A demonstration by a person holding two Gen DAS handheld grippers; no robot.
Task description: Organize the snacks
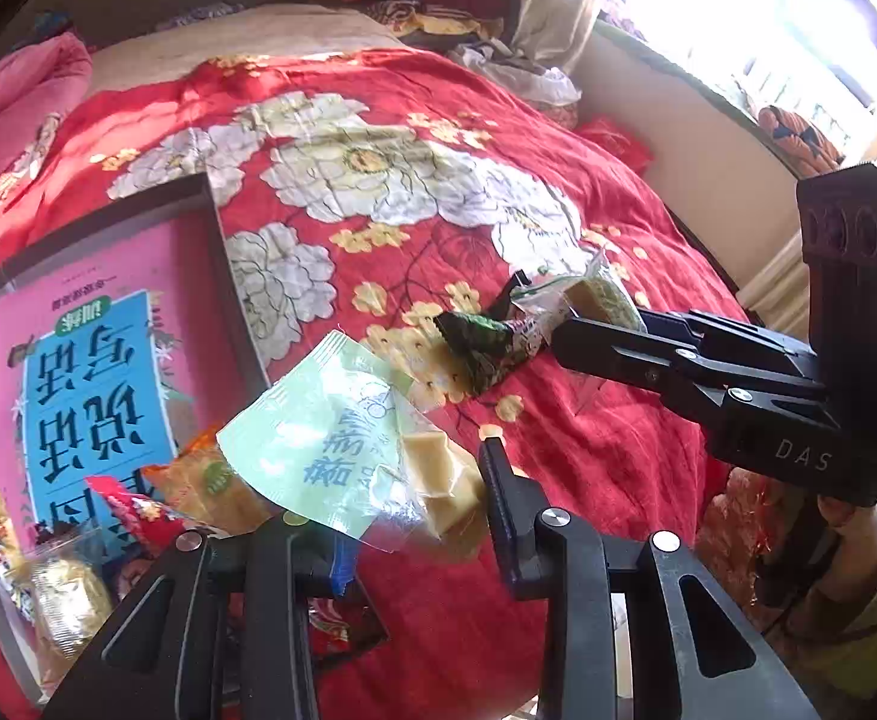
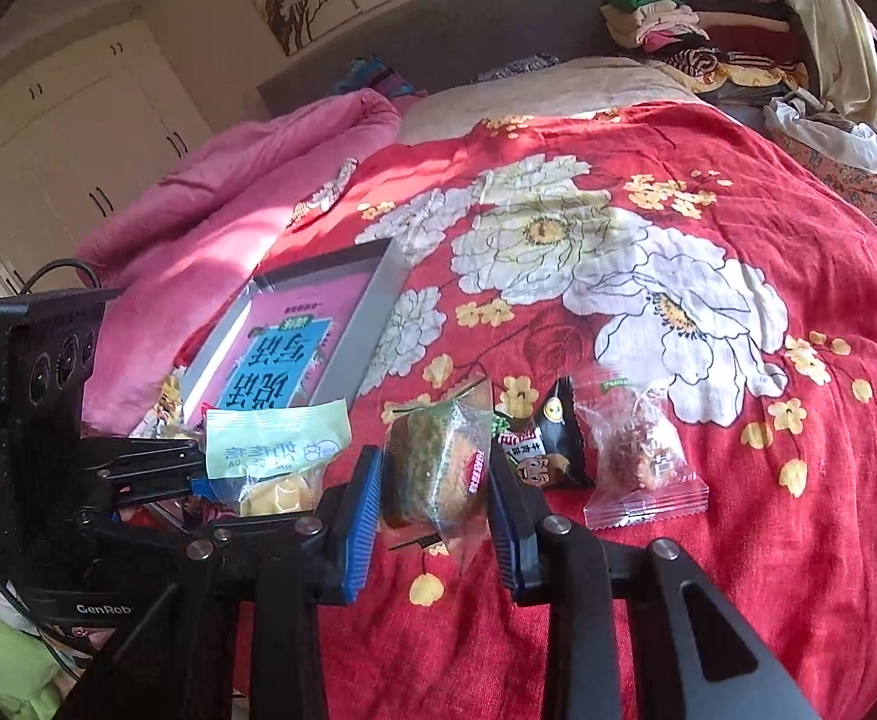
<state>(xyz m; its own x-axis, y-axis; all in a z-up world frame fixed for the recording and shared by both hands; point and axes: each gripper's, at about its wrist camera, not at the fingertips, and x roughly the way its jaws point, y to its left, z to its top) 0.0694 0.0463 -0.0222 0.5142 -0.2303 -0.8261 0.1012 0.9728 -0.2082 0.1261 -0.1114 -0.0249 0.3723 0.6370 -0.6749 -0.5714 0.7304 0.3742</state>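
Ahead, the red flowered bedspread (image 2: 708, 480) lies bare toward twelve and two o'clock, the grey tray (image 2: 378, 312) edging it at ten. The right gripper (image 2: 432, 480) pinches a clear-wrapped green-brown cake (image 2: 438, 468); the left gripper (image 1: 372, 504) pinches a pale-green candy packet (image 1: 318, 438) of cream cubes.

Left gripper (image 1: 378, 480) angling steeply downward, jaws closed to a narrow gap and pinching a pale green snack packet (image 1: 324, 438), lifted clear of the bedspread. Right gripper (image 2: 432, 486) tilting downward less steeply, blue-padded fingers (image 2: 363, 516) clamping a clear-wrapped cake (image 2: 438, 468) from both sides. Both grippers sitting close together, side by side. Hand (image 1: 858, 516) gripping the right gripper's handle, green sleeve at the wrist.
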